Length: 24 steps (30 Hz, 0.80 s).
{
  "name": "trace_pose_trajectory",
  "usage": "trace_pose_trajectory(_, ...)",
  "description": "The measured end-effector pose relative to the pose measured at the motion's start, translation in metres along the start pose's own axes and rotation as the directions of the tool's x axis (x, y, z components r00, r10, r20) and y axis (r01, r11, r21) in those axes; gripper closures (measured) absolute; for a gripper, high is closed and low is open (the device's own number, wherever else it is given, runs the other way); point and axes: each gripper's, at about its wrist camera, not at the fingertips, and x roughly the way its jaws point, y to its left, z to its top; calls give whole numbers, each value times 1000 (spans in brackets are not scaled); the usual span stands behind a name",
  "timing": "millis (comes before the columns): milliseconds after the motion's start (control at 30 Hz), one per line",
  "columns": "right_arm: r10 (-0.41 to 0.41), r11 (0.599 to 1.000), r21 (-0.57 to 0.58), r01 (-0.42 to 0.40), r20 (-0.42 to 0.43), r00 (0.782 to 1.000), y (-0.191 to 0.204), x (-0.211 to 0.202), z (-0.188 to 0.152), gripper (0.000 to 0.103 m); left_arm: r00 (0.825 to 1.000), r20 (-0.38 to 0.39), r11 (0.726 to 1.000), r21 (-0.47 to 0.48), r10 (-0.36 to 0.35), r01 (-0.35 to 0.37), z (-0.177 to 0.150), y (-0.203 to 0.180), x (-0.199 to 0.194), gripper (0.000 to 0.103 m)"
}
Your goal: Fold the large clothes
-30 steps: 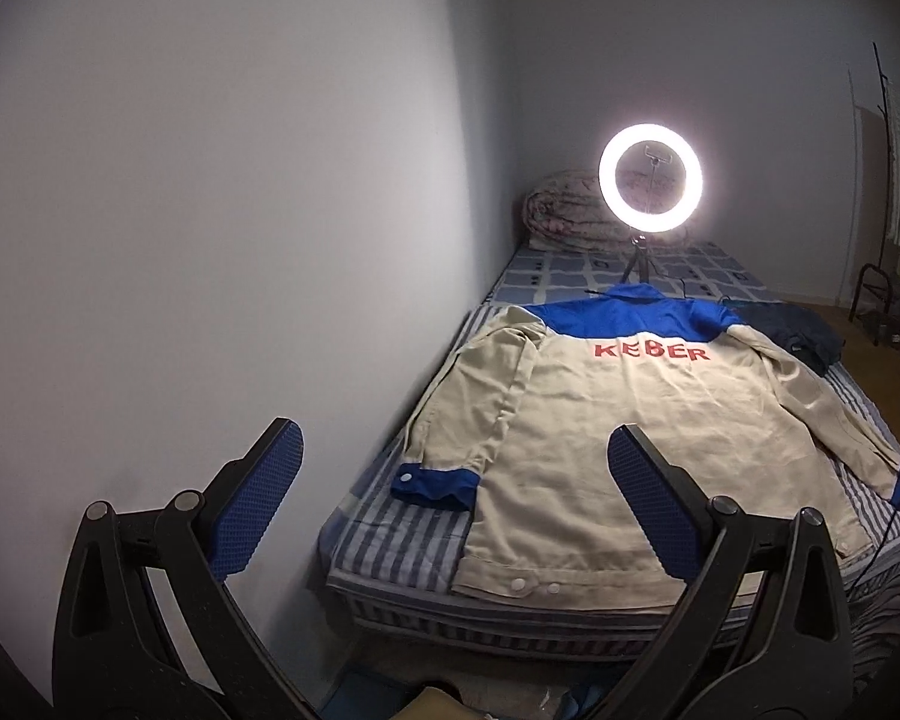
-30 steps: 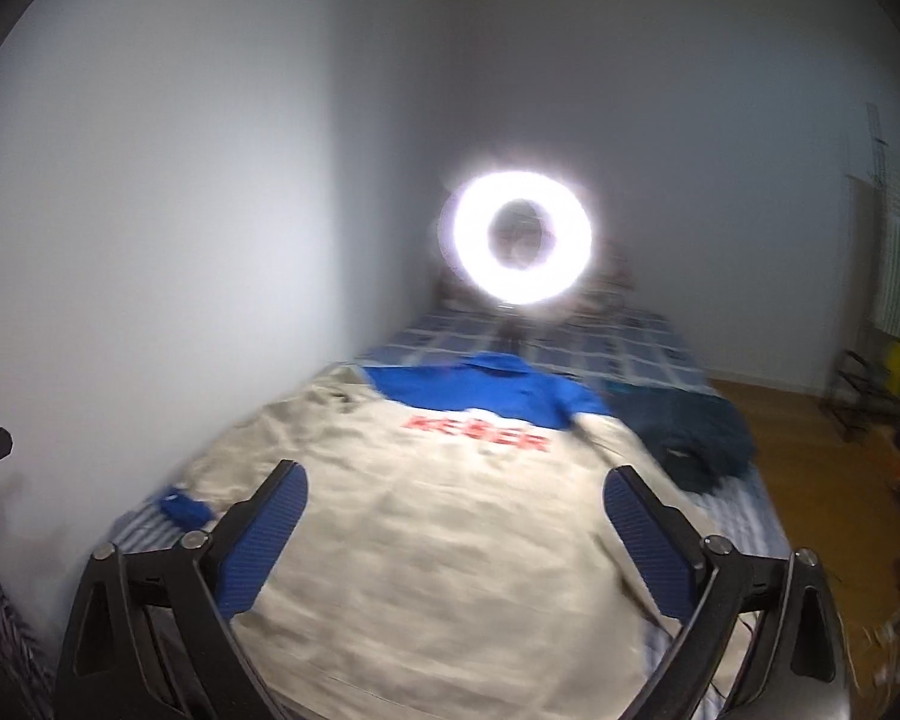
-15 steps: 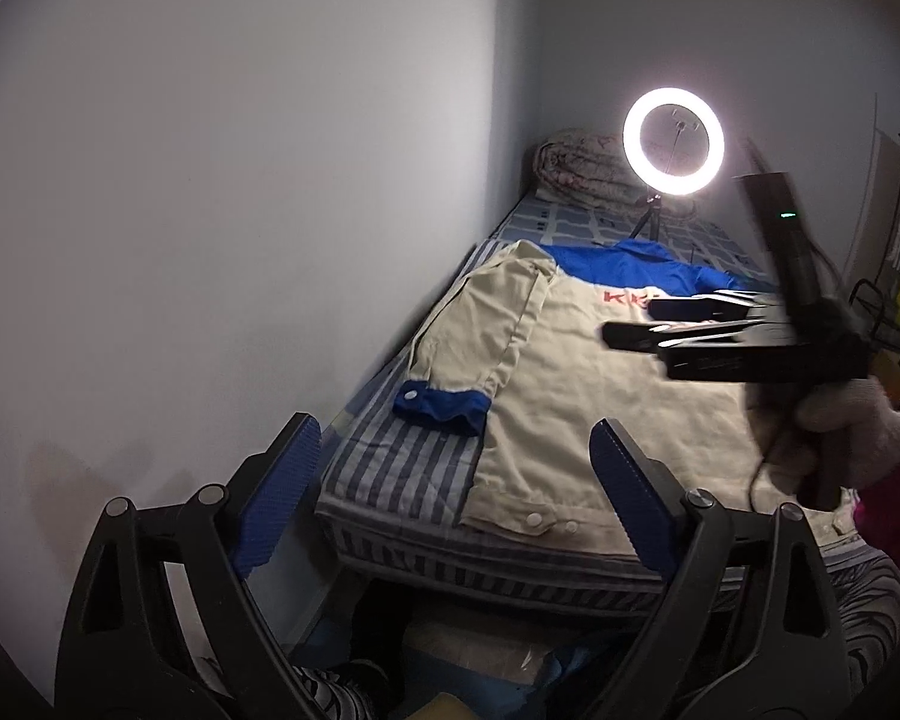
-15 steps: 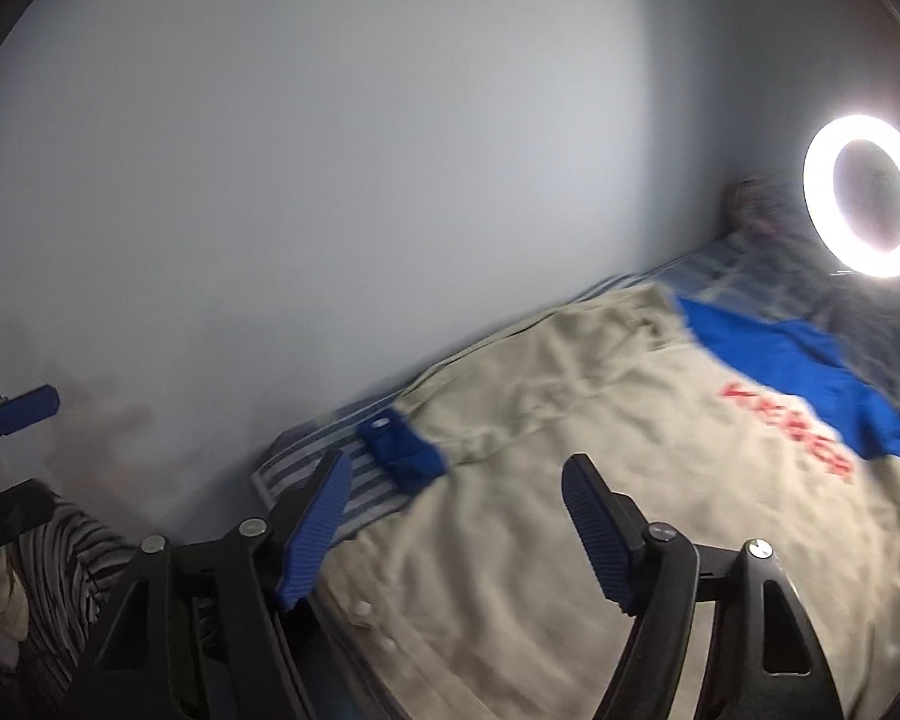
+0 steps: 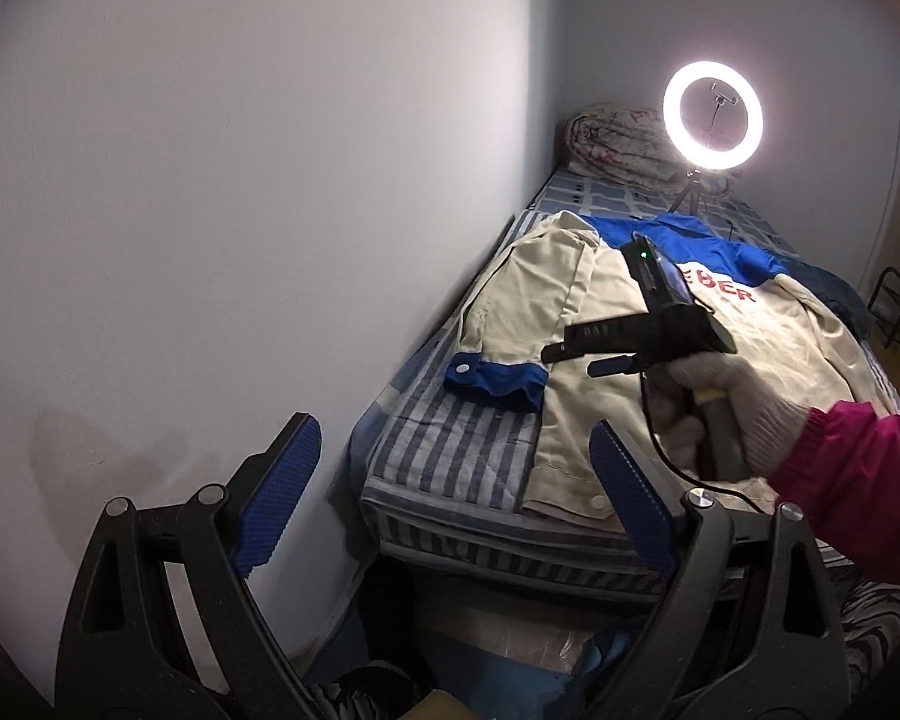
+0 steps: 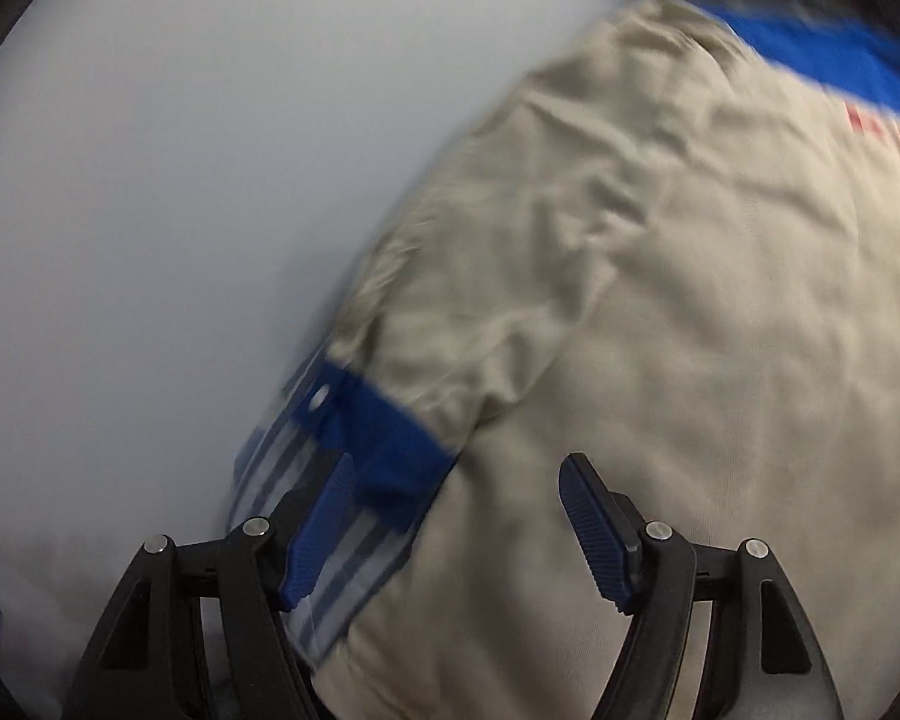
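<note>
A beige work jacket point(image 5: 744, 372) with a blue yoke and red lettering lies back-up on the striped bed point(image 5: 450, 450). Its left sleeve ends in a blue cuff point(image 5: 492, 381) near the wall. My left gripper point(image 5: 450, 498) is open and empty, held back from the foot of the bed. My right gripper point(image 5: 576, 357) is held by a gloved hand low over the jacket, just right of the cuff. In the blurred right wrist view the right gripper point(image 6: 456, 531) is open and empty, with the blue cuff point(image 6: 384, 426) close in front of its left finger point(image 6: 318, 534).
A grey wall point(image 5: 240, 210) runs along the bed's left side. A lit ring light point(image 5: 713, 115) on a tripod and a rolled quilt point(image 5: 615, 144) stand at the far end. A dark garment point(image 5: 840, 297) lies at the jacket's right. Boxes sit under the bed.
My right gripper has swung left and come down close over the jacket toward the blue cuff. My left gripper has pulled back and turned slightly left.
</note>
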Motion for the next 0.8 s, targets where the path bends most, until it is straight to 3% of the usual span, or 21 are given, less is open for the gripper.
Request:
trace_pose_trajectory(100, 35, 997, 73, -34, -17, 999, -13, 23, 10, 36, 1000, -8, 1000, 4, 7, -7, 0, 1, 3, 10)
trace_pose_trajectory(267, 58, 996, 61, -57, -24, 998, -6, 38, 19, 90, 999, -37, 1000, -2, 19, -19, 1, 4, 17, 10)
trace_pose_trajectory(300, 63, 996, 71, -61, -24, 998, -6, 37, 21, 94, 999, -39, 1000, 0, 21, -21, 2, 4, 19, 10)
trace_pose_trajectory(467, 143, 985, 92, -146, 40, 989, -7, -8, 21, 97, 1000, -19, 1000, 7, 17, -17, 6, 2, 23, 10)
trace_pose_trajectory(633, 211, 971, 100, -219, 84, 974, -27, -66, -3, 101, 998, -27, 998, -48, -52, 50, 15, -5, 41, 10)
trace_pose_trajectory(800, 91, 988, 122, -94, 29, 995, -62, -66, -22, 101, 984, -94, 981, -138, -152, 138, 20, -17, 87, 10)
